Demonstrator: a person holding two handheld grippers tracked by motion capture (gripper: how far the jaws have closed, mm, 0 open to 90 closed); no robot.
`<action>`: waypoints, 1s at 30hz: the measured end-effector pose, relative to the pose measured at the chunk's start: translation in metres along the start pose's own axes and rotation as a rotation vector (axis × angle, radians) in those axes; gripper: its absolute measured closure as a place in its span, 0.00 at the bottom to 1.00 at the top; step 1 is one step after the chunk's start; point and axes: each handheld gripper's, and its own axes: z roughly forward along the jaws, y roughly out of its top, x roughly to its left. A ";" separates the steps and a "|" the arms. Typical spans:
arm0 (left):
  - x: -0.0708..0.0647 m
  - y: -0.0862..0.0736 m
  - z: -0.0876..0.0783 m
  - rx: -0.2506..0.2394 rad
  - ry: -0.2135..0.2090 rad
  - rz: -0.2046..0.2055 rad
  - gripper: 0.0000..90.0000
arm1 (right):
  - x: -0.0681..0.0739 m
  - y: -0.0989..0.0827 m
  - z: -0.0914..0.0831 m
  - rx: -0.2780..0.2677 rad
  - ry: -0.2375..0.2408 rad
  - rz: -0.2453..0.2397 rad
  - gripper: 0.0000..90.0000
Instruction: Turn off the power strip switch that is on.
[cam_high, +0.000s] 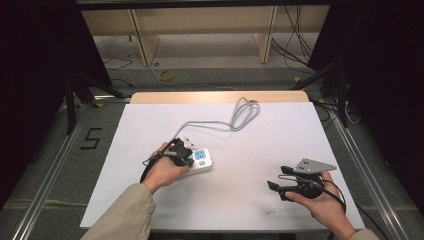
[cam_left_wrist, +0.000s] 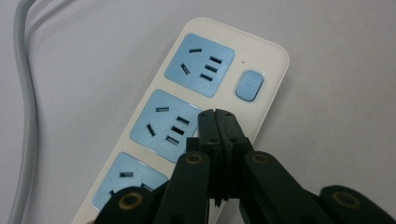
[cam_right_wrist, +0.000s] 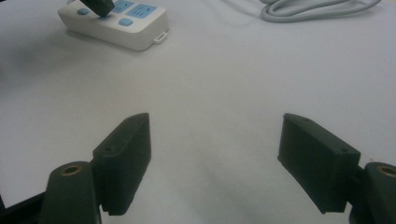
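A white power strip (cam_high: 204, 161) with blue sockets lies left of the table's middle. In the left gripper view the power strip (cam_left_wrist: 268, 65) shows several sockets and a blue button (cam_left_wrist: 249, 85) beside the top one. My left gripper (cam_left_wrist: 217, 115) is shut with nothing between its jaws. Its tips are over the strip's right side, beside the middle socket (cam_left_wrist: 163, 123); I cannot tell if they touch it. From above, the left gripper (cam_high: 188, 156) sits on the strip's left end. My right gripper (cam_high: 279, 178) is open near the front right, and its jaws (cam_right_wrist: 217, 140) stand wide over bare table.
The strip's grey cable (cam_high: 245, 114) runs back and coils near the table's (cam_high: 280, 130) far edge; the cable (cam_right_wrist: 317, 9) lies far ahead of the right gripper. Bare white surface lies between the two hands. Wooden shelving (cam_high: 200, 35) stands behind the table.
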 end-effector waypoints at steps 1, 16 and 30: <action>0.000 0.000 0.000 0.005 0.000 0.005 1.00 | 0.000 0.000 0.000 0.000 0.000 0.000 0.29; 0.000 0.005 0.001 0.042 0.001 0.017 1.00 | 0.000 0.000 0.000 0.007 0.001 0.000 0.29; 0.000 0.008 0.001 0.062 0.000 0.014 1.00 | 0.000 -0.001 0.000 0.008 0.003 0.000 0.29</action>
